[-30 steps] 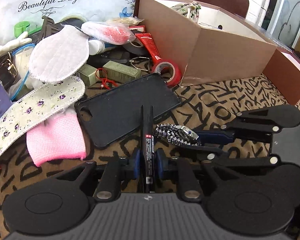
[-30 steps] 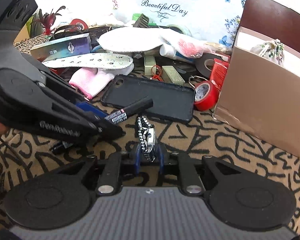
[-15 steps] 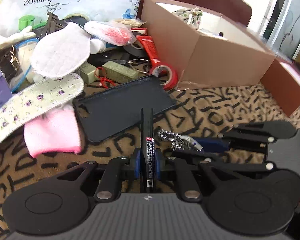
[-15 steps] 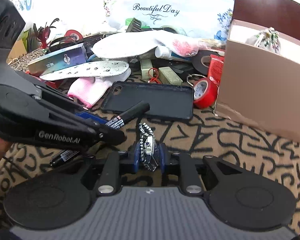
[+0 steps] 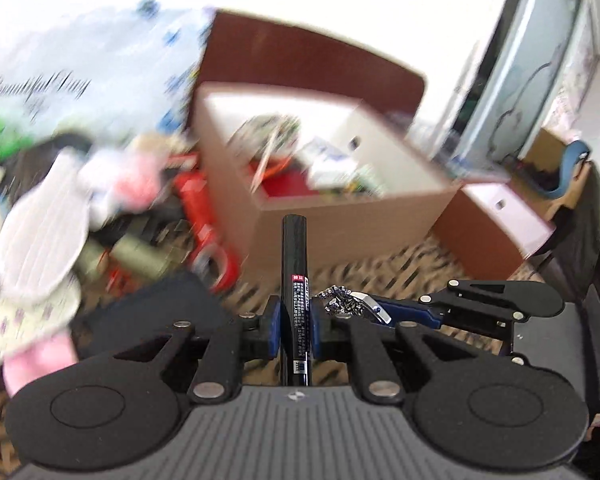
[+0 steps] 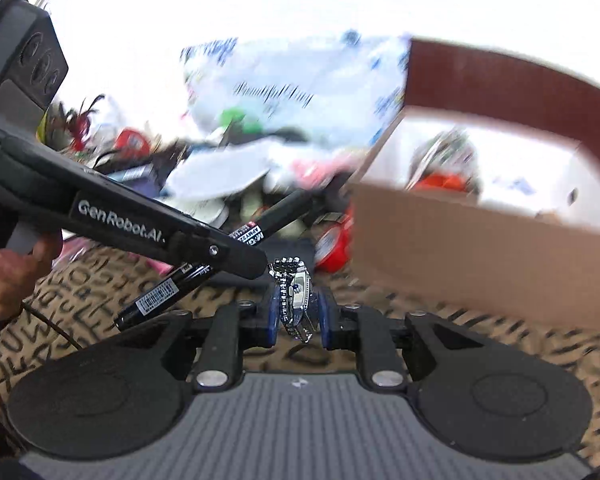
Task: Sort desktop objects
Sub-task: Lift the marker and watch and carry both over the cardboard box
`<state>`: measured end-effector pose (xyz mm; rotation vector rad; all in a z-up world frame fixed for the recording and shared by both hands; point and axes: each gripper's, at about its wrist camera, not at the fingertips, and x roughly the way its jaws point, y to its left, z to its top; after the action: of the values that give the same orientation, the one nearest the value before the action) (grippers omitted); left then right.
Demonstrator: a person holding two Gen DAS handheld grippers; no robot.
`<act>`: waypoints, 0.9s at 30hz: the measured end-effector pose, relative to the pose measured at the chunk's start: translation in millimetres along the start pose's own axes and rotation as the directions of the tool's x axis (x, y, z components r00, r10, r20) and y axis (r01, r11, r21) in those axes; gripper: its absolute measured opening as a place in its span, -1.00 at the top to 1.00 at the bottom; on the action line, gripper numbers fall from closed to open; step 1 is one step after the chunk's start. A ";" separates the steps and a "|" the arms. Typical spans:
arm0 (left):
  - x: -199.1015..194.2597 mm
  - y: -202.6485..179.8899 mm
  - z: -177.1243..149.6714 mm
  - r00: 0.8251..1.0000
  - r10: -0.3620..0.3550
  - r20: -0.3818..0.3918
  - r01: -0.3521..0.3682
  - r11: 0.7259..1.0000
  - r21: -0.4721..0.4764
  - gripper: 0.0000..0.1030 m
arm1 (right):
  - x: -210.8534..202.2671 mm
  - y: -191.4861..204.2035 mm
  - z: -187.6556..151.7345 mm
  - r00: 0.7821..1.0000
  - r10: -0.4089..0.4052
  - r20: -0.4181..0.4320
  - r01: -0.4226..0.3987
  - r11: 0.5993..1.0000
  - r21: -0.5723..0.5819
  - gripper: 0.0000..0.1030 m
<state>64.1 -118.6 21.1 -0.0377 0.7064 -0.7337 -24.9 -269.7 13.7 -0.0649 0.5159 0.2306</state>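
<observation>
Above the leopard-print cloth (image 6: 540, 356), my left gripper (image 5: 295, 330) is clamped on a slim black marker (image 5: 294, 264); my right gripper (image 6: 299, 312) is clamped on a beaded metal watch (image 6: 296, 300). Both items sit short of the cardboard box (image 5: 340, 232), which already holds several things. 2 items in transit; the blurred pile (image 5: 80, 208), probably insoles and tape, remains unsorted.

Marker (image 5: 294, 264): glossy black plastic. Watch (image 6: 298, 300): shiny metal. Box (image 6: 480, 256): matt brown cardboard.
</observation>
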 end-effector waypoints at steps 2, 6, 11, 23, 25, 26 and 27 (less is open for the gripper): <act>2.9 -11.3 16.7 0.999 -0.025 0.025 0.025 1.000 0.016 0.74 | -9.4 -11.9 11.9 0.999 -0.042 0.032 0.042 0.999 -0.011 0.65; 15.5 -32.5 50.6 0.995 -0.067 0.072 0.064 0.997 0.045 0.74 | -25.0 -42.6 35.6 0.988 -0.125 0.086 0.127 0.992 -0.018 0.65; 42.4 -54.9 92.5 0.989 -0.121 0.091 0.117 0.992 0.050 0.74 | -29.2 -85.4 61.0 0.963 -0.245 0.116 0.248 0.969 -0.017 0.65; 147.4 -81.7 152.8 0.992 -0.123 0.032 0.124 0.992 -0.013 0.74 | 39.8 -183.5 85.1 0.917 -0.398 -0.036 0.397 0.917 -0.037 0.65; 168.2 -82.1 156.7 0.993 -0.119 0.013 0.119 0.993 -0.024 0.74 | 53.8 -194.6 81.9 0.913 -0.401 -0.075 0.399 0.916 -0.039 0.65; 178.0 -81.9 158.1 0.993 -0.115 0.004 0.115 0.993 -0.029 0.74 | 58.9 -200.4 79.7 0.912 -0.399 -0.094 0.397 0.917 -0.039 0.65; 187.5 -81.3 159.5 0.994 -0.113 -0.005 0.112 0.993 -0.033 0.74 | 65.6 -204.1 78.3 0.911 -0.397 -0.111 0.396 0.918 -0.038 0.65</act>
<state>209.8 -329.8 57.5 -0.1057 0.7277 -0.8304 116.1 -445.5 50.0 -0.1963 0.6058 -0.1702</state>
